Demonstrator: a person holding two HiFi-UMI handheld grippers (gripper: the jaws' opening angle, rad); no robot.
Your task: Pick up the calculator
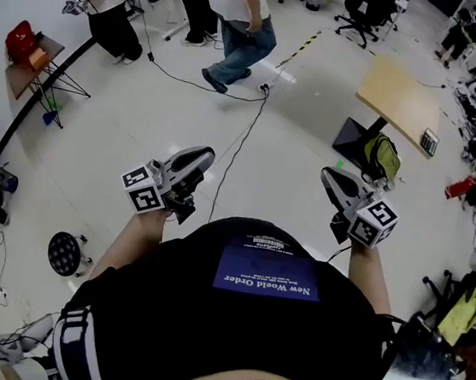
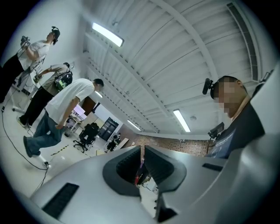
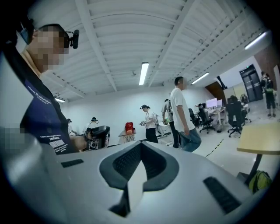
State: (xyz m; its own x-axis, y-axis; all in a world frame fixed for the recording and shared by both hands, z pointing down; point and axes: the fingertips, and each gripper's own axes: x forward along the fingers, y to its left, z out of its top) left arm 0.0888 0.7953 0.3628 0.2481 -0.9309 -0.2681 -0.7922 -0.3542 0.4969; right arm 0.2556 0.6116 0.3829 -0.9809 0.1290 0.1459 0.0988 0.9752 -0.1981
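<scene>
The left tongs (image 1: 200, 158) hang over the white floor (image 1: 143, 122), held out in front of the person's chest. They are almost pressed together, with only a thin slit between them and nothing in it. A cube (image 1: 144, 189) with square black-and-white markers sits at their back. On the person's black shirt, a blue patch (image 1: 267, 274) reads "New World Order", upside down in the head view. The barcode-like print above it is too small to read. The right tongs (image 1: 332, 178) are pressed together and hold nothing, and they carry a marker cube (image 1: 374, 221) of their own. Well beyond them stands a light wooden counter (image 1: 395, 90). The calculator (image 1: 429, 142) lies at its near right corner, well apart from both tongs. A yellow-green bag (image 1: 383, 158) sits by the counter's foot.
</scene>
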